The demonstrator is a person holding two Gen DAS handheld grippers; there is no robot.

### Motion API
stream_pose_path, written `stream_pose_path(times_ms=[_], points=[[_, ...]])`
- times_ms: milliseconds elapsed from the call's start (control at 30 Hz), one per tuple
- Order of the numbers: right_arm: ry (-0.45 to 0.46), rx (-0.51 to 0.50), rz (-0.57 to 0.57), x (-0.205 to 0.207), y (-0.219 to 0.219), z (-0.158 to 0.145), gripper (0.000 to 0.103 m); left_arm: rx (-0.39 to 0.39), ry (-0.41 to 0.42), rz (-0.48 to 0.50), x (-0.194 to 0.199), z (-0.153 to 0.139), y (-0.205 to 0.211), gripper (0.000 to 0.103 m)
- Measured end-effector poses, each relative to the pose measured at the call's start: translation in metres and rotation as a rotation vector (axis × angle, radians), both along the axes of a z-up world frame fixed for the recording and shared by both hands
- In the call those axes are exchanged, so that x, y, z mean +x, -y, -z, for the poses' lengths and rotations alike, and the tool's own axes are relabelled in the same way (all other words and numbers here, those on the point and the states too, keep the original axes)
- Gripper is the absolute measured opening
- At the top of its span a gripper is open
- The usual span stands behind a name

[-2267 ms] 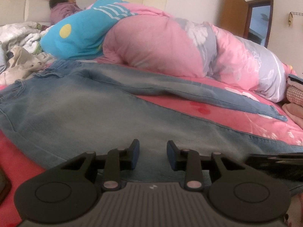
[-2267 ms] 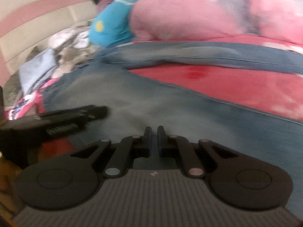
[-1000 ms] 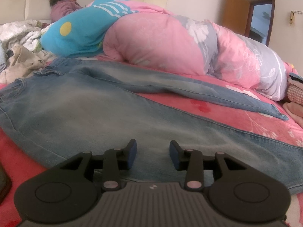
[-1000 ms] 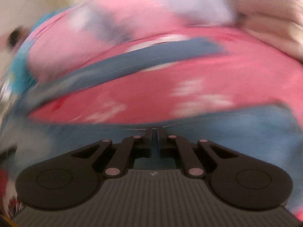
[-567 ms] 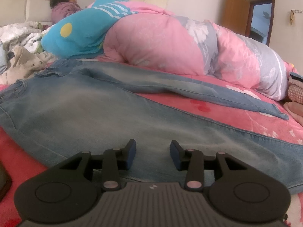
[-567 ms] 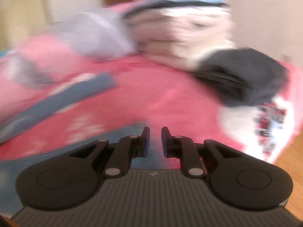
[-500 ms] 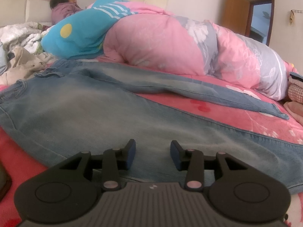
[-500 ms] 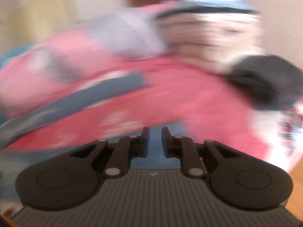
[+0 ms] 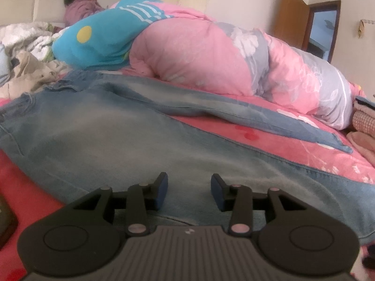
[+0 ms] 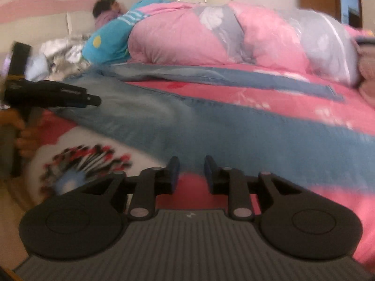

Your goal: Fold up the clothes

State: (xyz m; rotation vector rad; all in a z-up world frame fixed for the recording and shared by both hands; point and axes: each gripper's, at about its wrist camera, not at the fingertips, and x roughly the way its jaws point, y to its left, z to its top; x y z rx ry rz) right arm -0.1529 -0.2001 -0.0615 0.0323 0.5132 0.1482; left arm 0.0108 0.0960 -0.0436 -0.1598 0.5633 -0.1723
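Note:
Light blue jeans lie spread flat on the pink bedspread, waist at the left and both legs running to the right. My left gripper hovers low over the near leg, open, with only denim behind its blue pads. In the right wrist view the jeans cross the middle. My right gripper sits at the near edge of that leg, its jaws opening with nothing between them. The left gripper, held by a hand, shows side-on at the left, over the upper part of the jeans.
A rolled pink and grey duvet and a blue blanket lie behind the jeans, with a person beyond. Loose clothes are piled at the left, folded ones at the right. A feather print marks the bed's near edge.
The right wrist view swept from the bed's right end and its folded stack back to the near jeans leg. The right jaws went from shut to parted. The left gripper held still.

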Motion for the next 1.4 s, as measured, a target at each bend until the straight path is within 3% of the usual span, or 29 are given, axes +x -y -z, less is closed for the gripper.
stream_pose_path(times_ms=[167,367,467,567,667,733,833,1000,1100,1300,1333,1400], points=[[-0.036,0.025,0.042,-0.023,0.004,-0.014,0.031,-0.003,0.004,-0.004,-0.002,0.0,0.0,0.044],[0.111,0.002,0.102,0.001,0.007,-0.038,0.042,0.001,0.014,-0.01,-0.005,0.001,0.001,0.044],[0.112,0.009,0.156,0.019,0.022,-0.028,0.042,0.008,0.02,-0.011,-0.006,0.002,0.002,0.044],[0.032,0.052,0.251,0.03,0.041,0.0,0.042,0.017,0.026,-0.012,-0.008,0.002,0.004,0.044],[0.103,0.108,0.256,0.006,0.048,0.018,0.043,0.012,0.025,-0.011,-0.007,0.003,0.003,0.045],[0.11,0.086,0.241,-0.01,0.045,0.02,0.045,0.005,0.023,-0.01,-0.006,0.002,0.002,0.047],[0.065,0.073,0.237,-0.024,0.044,0.009,0.046,0.0,0.02,-0.006,-0.005,0.002,0.003,0.051],[0.205,0.056,0.31,-0.029,0.055,-0.024,0.048,0.007,0.02,0.0,-0.005,0.002,0.005,0.054],[0.225,0.029,0.373,-0.007,0.066,-0.03,0.051,-0.005,0.019,0.003,-0.006,0.002,0.003,0.054],[0.093,0.104,0.504,0.019,0.097,0.016,0.05,0.001,0.02,0.014,-0.007,0.003,0.001,0.055],[0.136,0.082,0.487,0.01,0.093,0.023,0.051,0.002,0.019,0.016,-0.007,0.003,0.001,0.056],[0.133,0.05,0.471,0.0,0.087,0.022,0.051,0.004,0.019,0.021,-0.006,0.003,0.002,0.059]])
